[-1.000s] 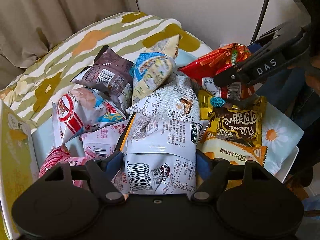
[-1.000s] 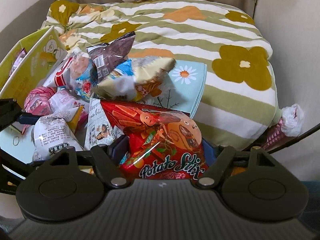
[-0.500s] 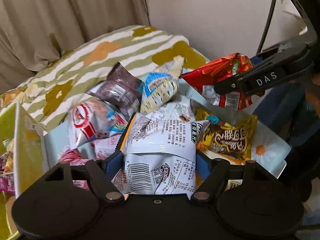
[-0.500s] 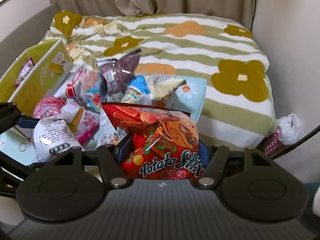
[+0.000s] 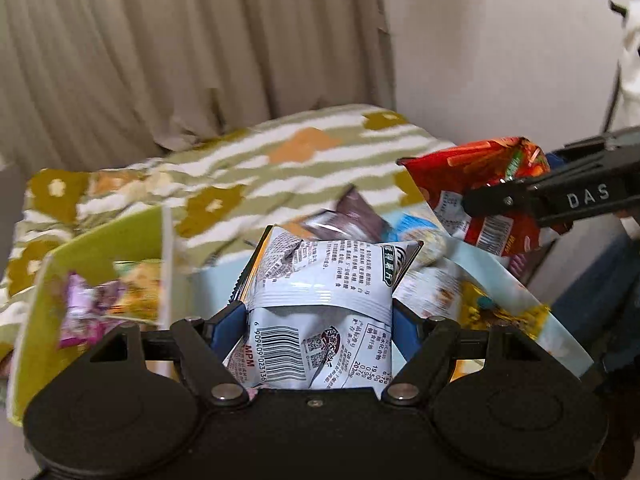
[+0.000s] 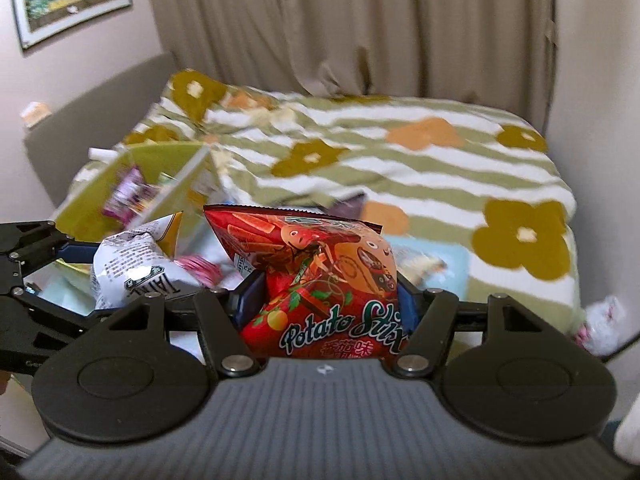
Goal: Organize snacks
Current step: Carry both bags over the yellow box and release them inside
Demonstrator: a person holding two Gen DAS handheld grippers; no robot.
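A: Left gripper (image 5: 320,320) clamping white bag (image 5: 320,312) between jaws; right gripper (image 6: 324,304) clamping red bag (image 6: 320,276). Right jaws just closing further onto it.

B: Both bags now riding clear above the pile (image 5: 472,296), lower a second ago. Probably carrying to green box (image 5: 104,240), left of left jaws.

A: Both pointing down-forward, side by side over the bed (image 6: 400,168).

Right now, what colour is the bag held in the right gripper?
Red, the Potato Stix bag with orange stick pictures; clearest in the right wrist view.
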